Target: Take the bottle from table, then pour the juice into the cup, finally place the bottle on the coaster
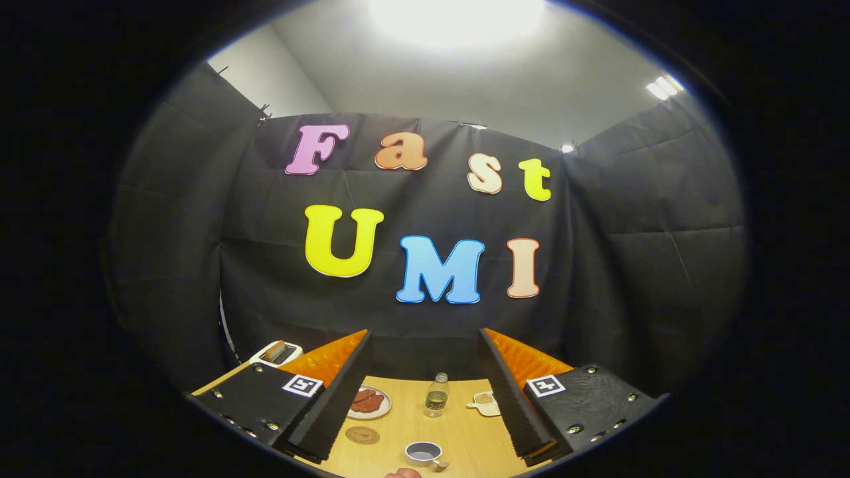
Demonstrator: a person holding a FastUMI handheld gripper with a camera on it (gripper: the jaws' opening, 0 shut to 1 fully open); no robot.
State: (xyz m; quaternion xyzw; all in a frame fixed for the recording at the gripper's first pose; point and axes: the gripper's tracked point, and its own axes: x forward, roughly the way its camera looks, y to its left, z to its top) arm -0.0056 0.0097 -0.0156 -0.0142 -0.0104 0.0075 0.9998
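A small clear bottle (436, 395) with a little greenish juice at its bottom stands upright on the wooden table (458, 425), beyond my fingers and about midway between them. Nearer to me sits a grey cup (424, 453) with a handle on its right. A round brown coaster (362, 435) lies on the table left of the cup, close to my left finger (335, 398). My gripper (425, 392) is open wide and holds nothing. It hangs well above the table, apart from the bottle.
A plate with reddish food (369, 402) lies left of the bottle. A small white dish (485, 401) with a handle sits right of it. A white toaster (277, 353) stands at the table's far left corner. A fingertip (402, 473) shows near the cup.
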